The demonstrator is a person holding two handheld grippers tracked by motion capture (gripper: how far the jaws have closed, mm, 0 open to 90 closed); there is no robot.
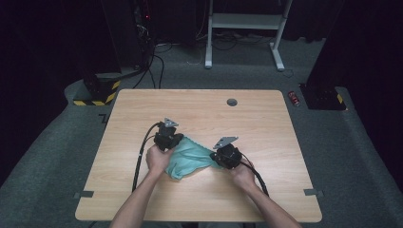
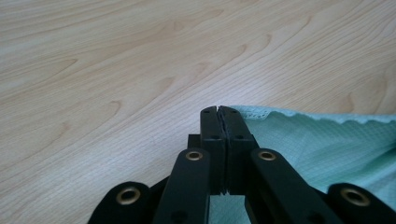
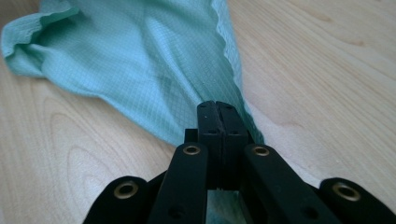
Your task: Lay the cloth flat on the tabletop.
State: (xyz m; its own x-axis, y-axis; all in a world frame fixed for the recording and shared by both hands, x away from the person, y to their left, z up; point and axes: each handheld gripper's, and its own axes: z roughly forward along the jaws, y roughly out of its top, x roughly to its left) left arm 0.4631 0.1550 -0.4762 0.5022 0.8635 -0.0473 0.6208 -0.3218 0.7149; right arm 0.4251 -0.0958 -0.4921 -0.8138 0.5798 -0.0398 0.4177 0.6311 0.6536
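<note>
A person seated at a light wooden desk (image 1: 199,107) works a teal cloth (image 1: 190,157) with two hand-held grippers, forearms reaching in from the near edge. The left gripper (image 1: 167,137) sits at the cloth's left end, its black cable looping back toward the person along the desk top; the right gripper (image 1: 227,154) is at the cloth's right end, a grey three-cornered plate on top of each tool. The cloth lies on the desk between them, slightly nearer the person than the middle of the surface, bunched and folded rather than flat.

Seen along the left gripper (image 2: 218,112), the jaws are pressed together with the scalloped edge of the cloth (image 2: 317,144) caught between them at a corner, the fabric spreading away to one side over bare wood (image 2: 116,70). Seen along the right gripper (image 3: 217,106), the jaws are likewise clamped on a gathered point of the cloth (image 3: 140,56), which fans out ahead in a wide wedge, its far corner curled up off the desk (image 3: 327,70).

A small round grommet (image 1: 232,102) is set in the desk's far side. On the grey carpet beyond stand a white frame (image 1: 244,21), a yellow-and-black striped base (image 1: 97,92) and a small red object (image 1: 294,98).
</note>
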